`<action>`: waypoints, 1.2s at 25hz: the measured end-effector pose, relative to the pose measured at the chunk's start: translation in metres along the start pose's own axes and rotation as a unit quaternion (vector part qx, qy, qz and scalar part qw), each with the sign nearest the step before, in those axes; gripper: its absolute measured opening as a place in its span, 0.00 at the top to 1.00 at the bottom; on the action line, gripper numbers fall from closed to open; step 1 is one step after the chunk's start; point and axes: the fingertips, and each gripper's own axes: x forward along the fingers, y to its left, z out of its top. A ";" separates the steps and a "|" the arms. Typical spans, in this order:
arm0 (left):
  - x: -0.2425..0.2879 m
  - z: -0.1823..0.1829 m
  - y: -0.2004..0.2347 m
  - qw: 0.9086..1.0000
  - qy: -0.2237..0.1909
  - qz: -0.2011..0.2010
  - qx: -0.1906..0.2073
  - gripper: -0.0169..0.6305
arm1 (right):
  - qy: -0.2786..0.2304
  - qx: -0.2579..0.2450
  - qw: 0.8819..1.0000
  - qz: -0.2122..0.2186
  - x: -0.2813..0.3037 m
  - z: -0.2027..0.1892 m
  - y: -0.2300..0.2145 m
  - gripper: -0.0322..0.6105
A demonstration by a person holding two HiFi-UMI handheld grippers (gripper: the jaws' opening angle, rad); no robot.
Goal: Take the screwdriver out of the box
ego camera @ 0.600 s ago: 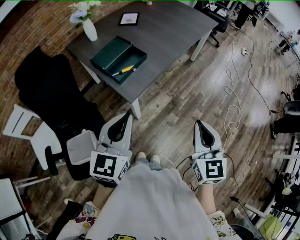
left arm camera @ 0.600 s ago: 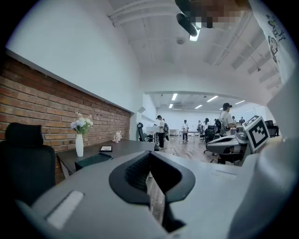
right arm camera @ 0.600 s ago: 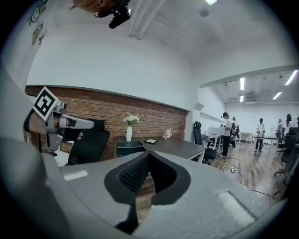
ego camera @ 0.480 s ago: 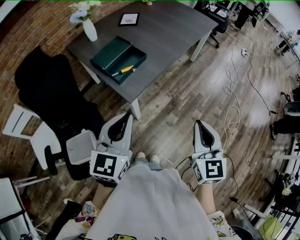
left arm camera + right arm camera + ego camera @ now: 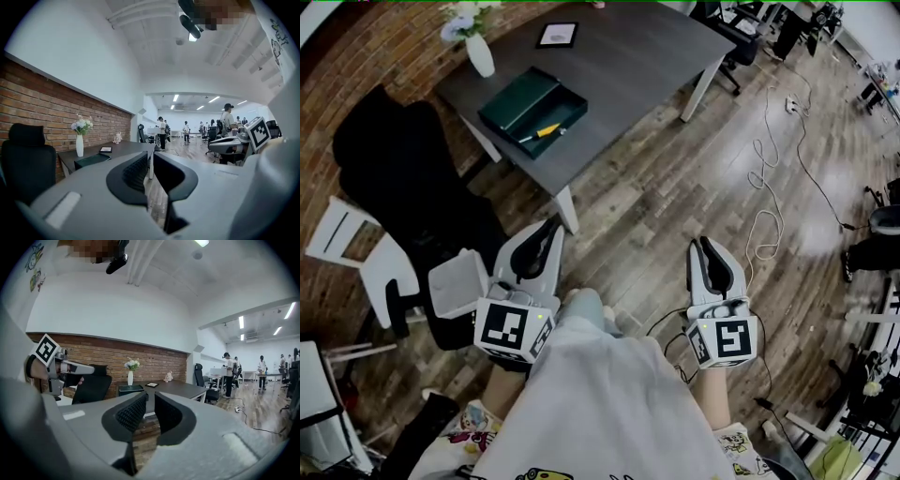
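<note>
Student: Screwdriver position, please?

Tutor: The yellow-handled screwdriver (image 5: 542,133) lies inside the open dark green box (image 5: 517,101), in the part nearer the person. The box rests on the dark desk (image 5: 628,66), toward its left end. A white vase of flowers (image 5: 478,54) stands just beyond the box, beside the brick wall (image 5: 356,56). A small black-framed picture (image 5: 557,36) lies farther along the desk.

Student: And the two tongs?

Tutor: Both are held low over the wooden floor (image 5: 675,187), well apart from the desk and pointing toward it, nearly level. The left tongs (image 5: 551,228) have their jaws a narrow gap apart with nothing between them. A black office chair (image 5: 403,178) stands to their left. The right tongs (image 5: 703,246) likewise show a narrow, empty gap. Neither pair touches the box or the screwdriver.

Student: Anything else on the floor?

Tutor: A pale cable (image 5: 766,169) trails across the boards to the right of the desk.
</note>
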 end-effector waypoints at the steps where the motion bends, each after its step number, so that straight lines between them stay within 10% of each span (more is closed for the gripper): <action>1: 0.000 0.000 -0.002 1.000 0.000 -0.001 -0.001 0.91 | -0.001 0.002 1.000 0.000 -0.001 0.000 -0.001 0.86; 30: 0.176 0.016 0.145 1.000 0.003 0.011 -0.019 0.82 | 0.020 0.015 0.999 0.023 0.221 0.027 -0.057 0.73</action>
